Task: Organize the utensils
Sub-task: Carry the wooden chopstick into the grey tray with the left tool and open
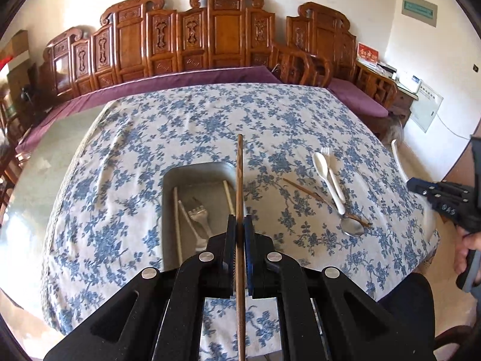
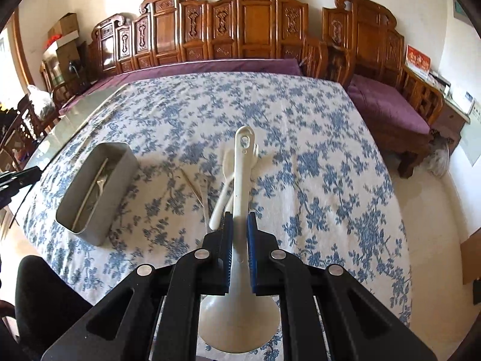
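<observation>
Grippers, two: our left gripper [image 1: 240, 225] clamps a brown chopstick [image 1: 240, 180] above the metal tray [image 1: 168, 180]; our right gripper [image 2: 239, 224] clamps a white ladle [image 2: 240, 270], handle forward.

right gripper [image 2: 239, 225] clamps white ladle [image 2: 240, 180] | grey tray [image 2: 120, 177] left, holding fork [image 2: 100, 182]

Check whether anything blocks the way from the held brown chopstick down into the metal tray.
Nothing visible does. The left tool grips the brown chopstick right over the metal tray, whose top is open. A metal fork and pale chopsticks already lie inside, leaving bare floor along the right side.
</observation>
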